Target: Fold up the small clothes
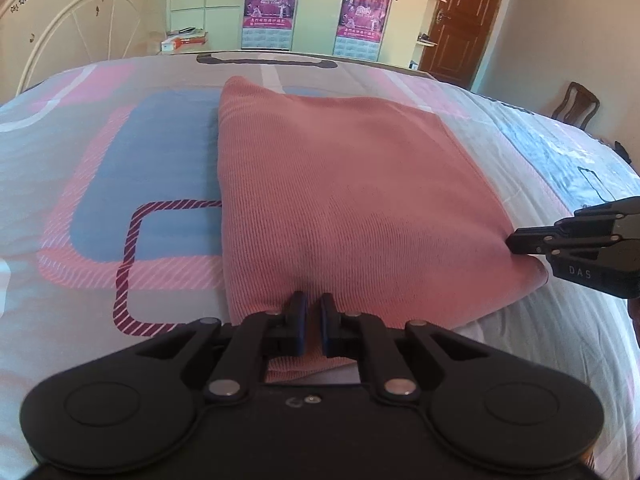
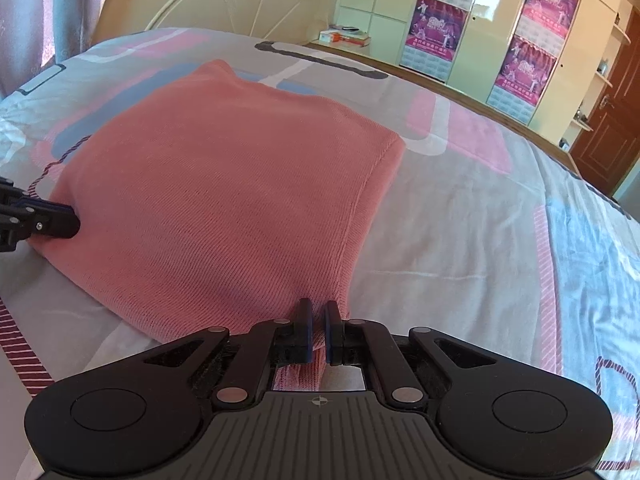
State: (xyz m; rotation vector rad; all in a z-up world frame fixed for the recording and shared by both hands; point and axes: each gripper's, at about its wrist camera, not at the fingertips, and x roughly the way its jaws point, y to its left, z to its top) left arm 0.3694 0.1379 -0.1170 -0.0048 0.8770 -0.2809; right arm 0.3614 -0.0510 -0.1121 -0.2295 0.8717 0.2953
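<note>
A pink ribbed knit garment lies folded into a rough rectangle on the bed; it also shows in the right wrist view. My left gripper is shut on the garment's near edge close to its left corner. My right gripper is shut on the garment's near right corner. Each gripper shows in the other's view, the right one and the left one, both pinching the near edge.
The bed sheet has pink, blue and grey patches. A white headboard stands at the far left, wardrobes with purple posters behind, a brown door and a wooden chair to the right.
</note>
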